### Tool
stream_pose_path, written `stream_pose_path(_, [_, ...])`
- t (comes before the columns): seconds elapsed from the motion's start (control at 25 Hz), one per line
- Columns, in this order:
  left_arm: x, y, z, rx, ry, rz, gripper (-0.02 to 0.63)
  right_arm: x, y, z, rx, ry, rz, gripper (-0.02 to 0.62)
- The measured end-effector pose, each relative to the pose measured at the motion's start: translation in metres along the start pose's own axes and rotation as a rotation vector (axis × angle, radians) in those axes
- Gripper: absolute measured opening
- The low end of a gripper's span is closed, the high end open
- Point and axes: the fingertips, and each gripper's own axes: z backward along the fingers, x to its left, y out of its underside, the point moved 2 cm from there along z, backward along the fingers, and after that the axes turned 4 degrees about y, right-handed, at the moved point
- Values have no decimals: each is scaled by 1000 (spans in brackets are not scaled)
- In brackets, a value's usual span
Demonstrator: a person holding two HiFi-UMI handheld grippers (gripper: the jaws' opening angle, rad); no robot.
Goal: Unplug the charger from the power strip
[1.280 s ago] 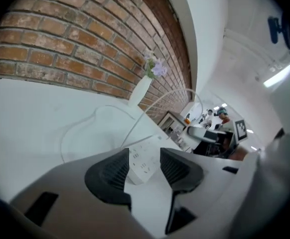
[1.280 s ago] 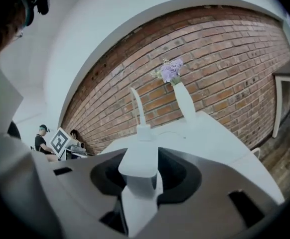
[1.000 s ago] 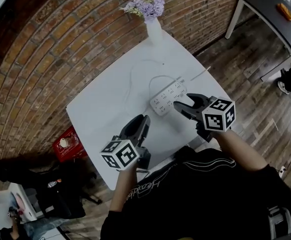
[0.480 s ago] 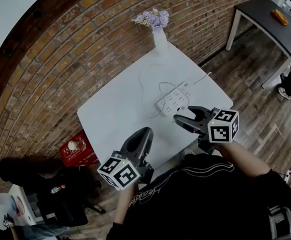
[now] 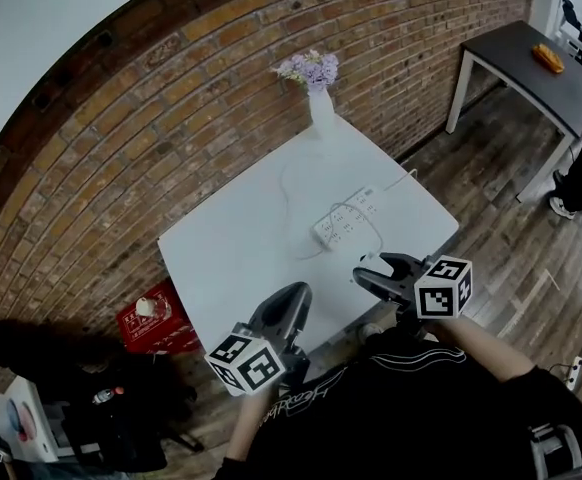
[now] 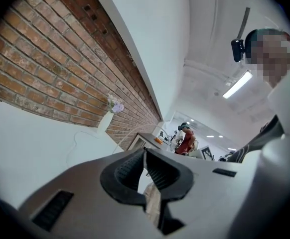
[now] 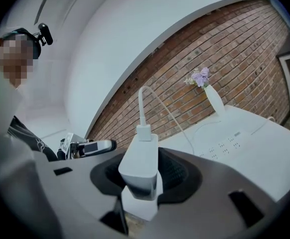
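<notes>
White charger (image 7: 140,166) is pinched in the right claw (image 5: 371,271), now drawn back toward the lower middle of the frame, well apart from the power strip (image 5: 348,218) on the surface (image 5: 231,258) (unplugging looks done); the left claw (image 5: 293,298) is closing on nothing.

Head view: high over the white table (image 5: 231,258), tilted steeply down, whole top in frame. Left gripper view: low at the table's near edge, roughly level, facing the brick wall (image 6: 30,68) and vase (image 6: 105,121). Right gripper view: same low stance, power strip (image 7: 224,144) ahead-right. All three share table, wall, vase
</notes>
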Motion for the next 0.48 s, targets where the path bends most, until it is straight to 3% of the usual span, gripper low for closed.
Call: stream_pose_path(0.48, [3,5,-11,42,-13,2,18,-12,-7,8,-23,48,44,123])
